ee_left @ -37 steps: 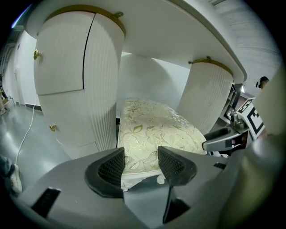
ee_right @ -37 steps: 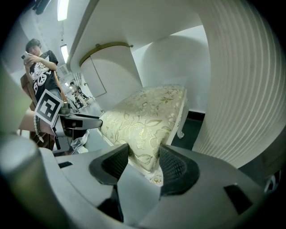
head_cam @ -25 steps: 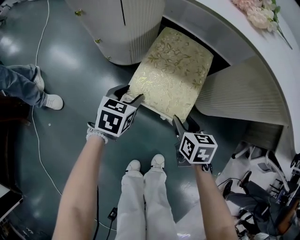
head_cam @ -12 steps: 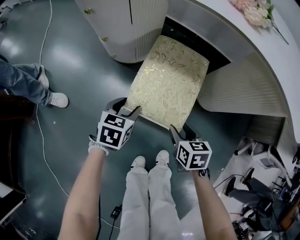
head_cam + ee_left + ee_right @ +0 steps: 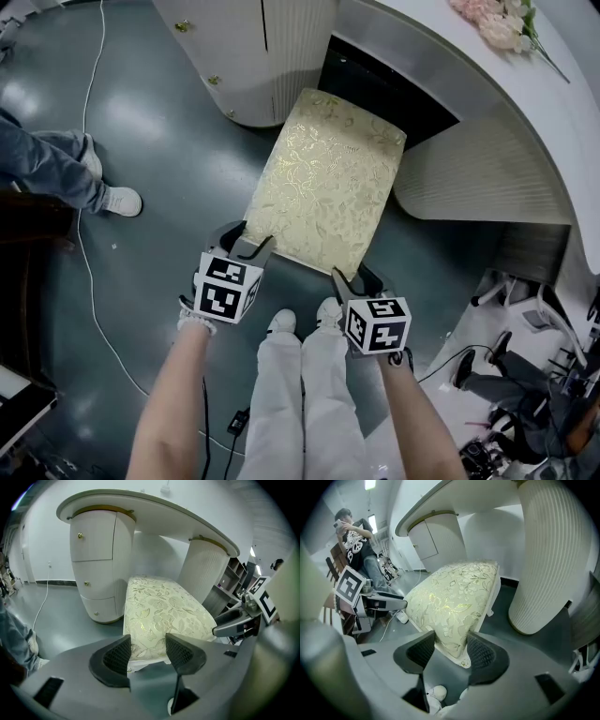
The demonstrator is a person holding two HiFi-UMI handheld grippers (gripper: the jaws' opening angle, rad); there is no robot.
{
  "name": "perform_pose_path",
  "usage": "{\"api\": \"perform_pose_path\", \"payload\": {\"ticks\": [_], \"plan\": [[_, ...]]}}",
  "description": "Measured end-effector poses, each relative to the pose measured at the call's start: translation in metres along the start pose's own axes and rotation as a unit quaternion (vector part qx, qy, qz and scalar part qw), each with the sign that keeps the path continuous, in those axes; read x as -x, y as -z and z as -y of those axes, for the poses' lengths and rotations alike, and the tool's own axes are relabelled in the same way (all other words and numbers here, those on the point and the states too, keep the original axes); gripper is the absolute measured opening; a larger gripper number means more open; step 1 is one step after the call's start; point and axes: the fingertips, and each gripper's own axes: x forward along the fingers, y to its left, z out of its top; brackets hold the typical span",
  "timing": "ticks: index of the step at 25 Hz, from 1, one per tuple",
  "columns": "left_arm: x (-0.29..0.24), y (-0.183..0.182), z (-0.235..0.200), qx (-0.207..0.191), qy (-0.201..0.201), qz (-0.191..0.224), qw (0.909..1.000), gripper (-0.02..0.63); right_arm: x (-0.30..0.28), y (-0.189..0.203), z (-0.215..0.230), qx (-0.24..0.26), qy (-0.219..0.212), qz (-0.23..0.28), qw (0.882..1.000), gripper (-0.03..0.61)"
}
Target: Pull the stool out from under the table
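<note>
The stool [image 5: 323,183], its seat covered in pale gold floral cloth, stands on the dark floor [image 5: 159,141] in front of the gap between the white table's [image 5: 487,75] two pedestals. Only the seat's far edge reaches that dark opening. The rest of the seat lies out from under the curved tabletop, slanting towards the person's white shoes [image 5: 298,322].

The two near corners of the seat each meet a gripper. The left gripper [image 5: 246,240] is at the near left corner and the right gripper [image 5: 354,277] at the near right corner, both pointing away from the person.

In the left gripper view the left gripper [image 5: 147,649] has its jaws partly closed. The seat's near edge and the white frame below it sit between the ribbed pads [image 5: 117,656]. The pads seem to press on the cloth, though the wide lens makes the contact on the left pad hard to judge.

In the right gripper view the right gripper [image 5: 451,651] is narrowed onto the cushion's corner. The stool [image 5: 452,599] tapers down into the gap and touches both pads there.

A drawer pedestal [image 5: 253,56] stands left of the opening and a ribbed one [image 5: 469,178] to its right. Pink flowers [image 5: 497,23] lie on the tabletop's far right edge. A bystander's leg and white shoe [image 5: 117,200] are at the left edge of the head view, beside a thin cable [image 5: 86,262].
</note>
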Motion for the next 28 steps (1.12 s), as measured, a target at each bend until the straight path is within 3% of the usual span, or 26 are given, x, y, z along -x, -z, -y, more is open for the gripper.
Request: {"api": "perform_pose_path", "payload": {"ticks": [28], "plan": [[0.074,0.097,0.026,0.055,-0.035,-0.036,0.9972,0.247,0.037,0.081,-0.052,0.054,-0.035,-0.060,0.996,0.219]]}}
